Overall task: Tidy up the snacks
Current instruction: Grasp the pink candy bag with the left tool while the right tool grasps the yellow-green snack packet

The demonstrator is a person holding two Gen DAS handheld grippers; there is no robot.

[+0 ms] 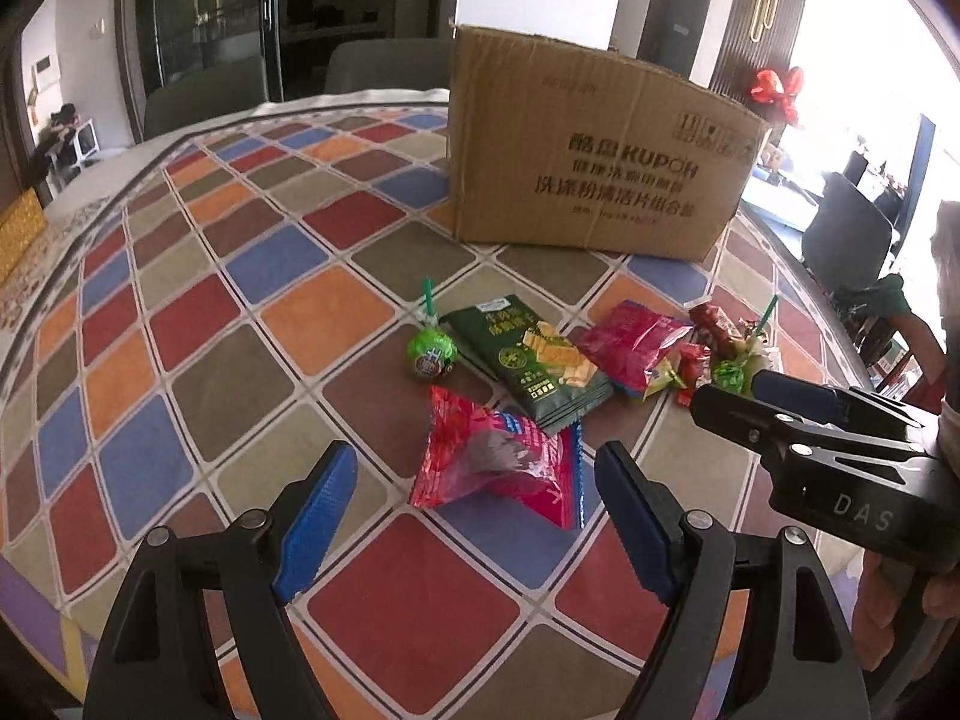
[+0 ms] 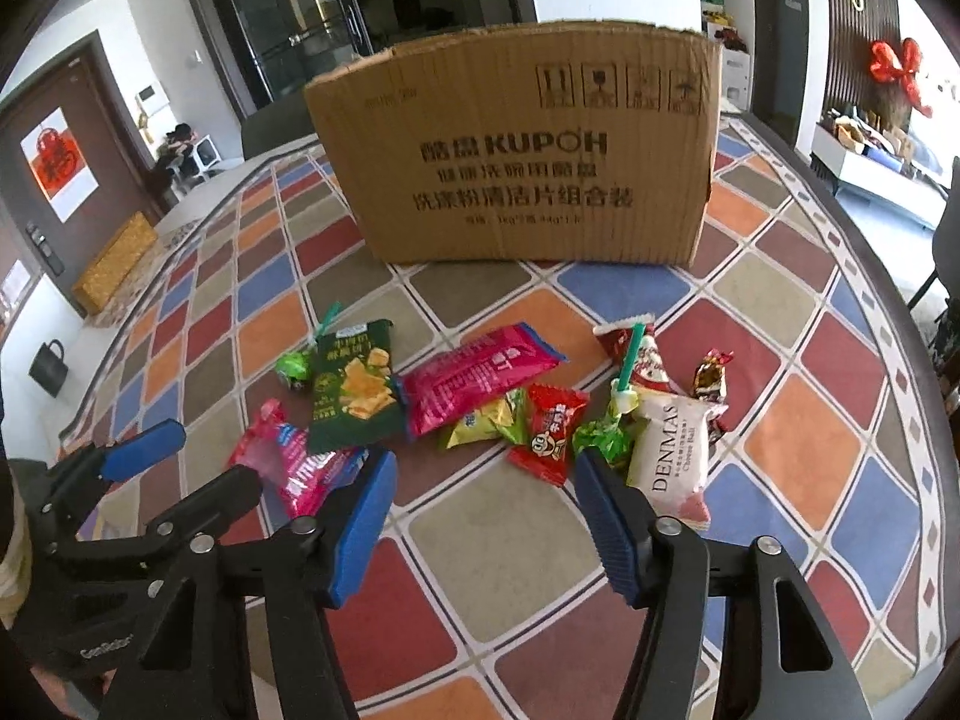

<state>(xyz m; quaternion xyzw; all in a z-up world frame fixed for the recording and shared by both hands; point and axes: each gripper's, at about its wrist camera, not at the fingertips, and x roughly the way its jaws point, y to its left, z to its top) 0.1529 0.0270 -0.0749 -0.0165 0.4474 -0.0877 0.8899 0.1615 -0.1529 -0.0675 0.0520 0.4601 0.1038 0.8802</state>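
Snacks lie in a loose pile on the chequered tablecloth in front of a brown cardboard box [image 1: 591,150] [image 2: 528,147]. My left gripper [image 1: 474,480] is open, its jaws on either side of a red-pink packet [image 1: 498,462] [image 2: 300,462]. Beyond lie a green lollipop [image 1: 431,353], a dark green cracker packet [image 1: 534,360] [image 2: 354,390] and a magenta packet [image 1: 630,342] [image 2: 474,381]. My right gripper [image 2: 486,480] is open and empty just before a small red packet [image 2: 549,426], a green lollipop [image 2: 609,435] and a white DENMAS packet [image 2: 675,456].
The box stands at the back of the table with its opening out of sight. A brown candy [image 2: 711,375] and a red-white wrapper [image 2: 645,360] lie at the right. The right gripper shows in the left wrist view [image 1: 720,390]. Chairs [image 1: 384,63] stand behind the table.
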